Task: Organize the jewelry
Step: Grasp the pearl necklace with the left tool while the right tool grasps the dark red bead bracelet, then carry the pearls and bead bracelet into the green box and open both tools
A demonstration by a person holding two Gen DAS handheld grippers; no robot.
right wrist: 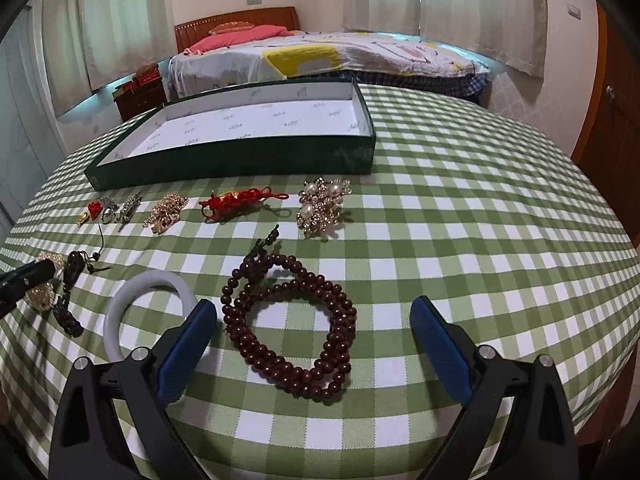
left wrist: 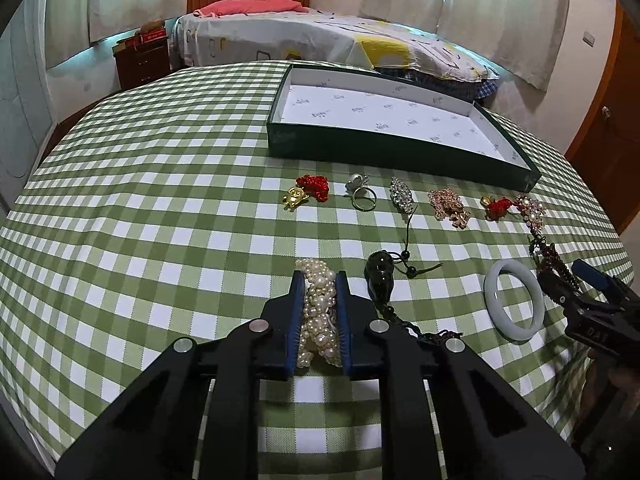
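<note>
My left gripper (left wrist: pixel 319 278) is shut on a white pearl bracelet (left wrist: pixel 318 312) that rests on the green checked tablecloth. My right gripper (right wrist: pixel 314 314) is open, its blue pads on either side of a dark red bead bracelet (right wrist: pixel 290 324) lying on the cloth. An open green box with a white lining (left wrist: pixel 396 118) stands at the back, also in the right wrist view (right wrist: pixel 240 156). A white jade bangle (left wrist: pixel 514 300) lies left of the right gripper (right wrist: pixel 146 312).
A row of small pieces lies before the box: red knot charm with gold (left wrist: pixel 308 190), pearl ring (left wrist: pixel 360 192), crystal brooch (left wrist: pixel 402 194), gold chain (left wrist: pixel 448 208), red knot charm (right wrist: pixel 240 200), pearl brooch (right wrist: pixel 322 206). A dark pendant (left wrist: pixel 380 276) lies beside the pearls.
</note>
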